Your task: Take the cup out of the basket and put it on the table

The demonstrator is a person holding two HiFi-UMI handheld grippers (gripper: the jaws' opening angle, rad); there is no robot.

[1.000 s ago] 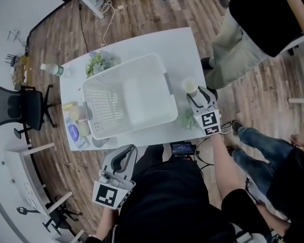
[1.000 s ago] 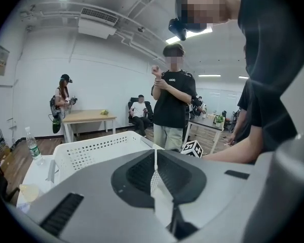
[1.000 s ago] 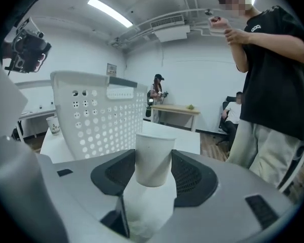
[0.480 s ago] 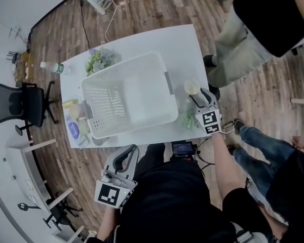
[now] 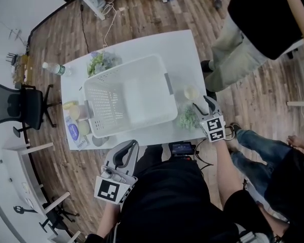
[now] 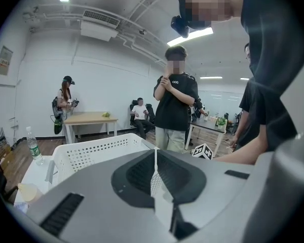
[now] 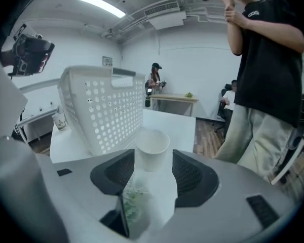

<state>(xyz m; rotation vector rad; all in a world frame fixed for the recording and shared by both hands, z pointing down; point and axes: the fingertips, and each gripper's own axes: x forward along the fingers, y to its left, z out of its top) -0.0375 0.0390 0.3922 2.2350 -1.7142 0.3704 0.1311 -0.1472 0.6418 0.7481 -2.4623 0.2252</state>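
Beside the basket (image 5: 142, 95) on the table (image 5: 177, 49), the cup (image 5: 191, 92) stands upright, mouth up, before the right gripper (image 5: 201, 103), jaws parted.

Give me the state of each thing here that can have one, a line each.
White perforated plastic basket, upright on the white table, nothing visible inside.
White paper cup, upright on the table, outside the basket, ungripped.
Right claw, open, empty.
Left claw, shut, empty.
Clear plastic bottle, upright, capped.

An office, going by the swivel chair (image 5: 20, 108), wooden desk (image 6: 88, 118) and ceiling strip lights (image 7: 99, 4).
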